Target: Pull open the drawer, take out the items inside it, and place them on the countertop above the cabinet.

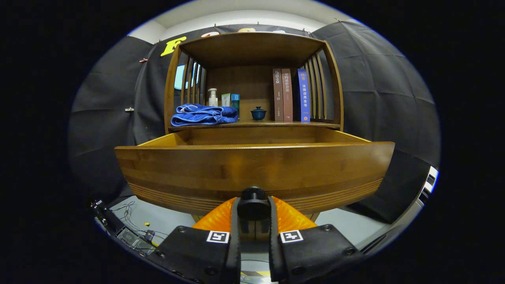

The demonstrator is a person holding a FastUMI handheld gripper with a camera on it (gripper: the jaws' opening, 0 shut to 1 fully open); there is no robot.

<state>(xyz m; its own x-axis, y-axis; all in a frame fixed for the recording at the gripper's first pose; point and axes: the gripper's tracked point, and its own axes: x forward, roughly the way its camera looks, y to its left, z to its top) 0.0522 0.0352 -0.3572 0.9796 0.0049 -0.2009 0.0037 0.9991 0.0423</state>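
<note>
— Where are your fingers right now?

— Your gripper [253,207] is clamped on the round dark drawer knob [253,202]: one finger presses each side of it, with only the knob's width between them.

— And how are you holding it?

— Level, pointed straight at the front panel of the wooden drawer [254,169], which stands pulled out toward you. From this low angle you cannot tell what lies inside.

— What's beyond the drawer?

— The countertop [252,124] of the cabinet, just above and behind the drawer. On it, a folded blue towel [204,114], with a white pump bottle [213,97] and small boxes [230,100] behind it, a dark teal lidded cup [258,113], and three upright books [291,95] against the slatted side.
</note>
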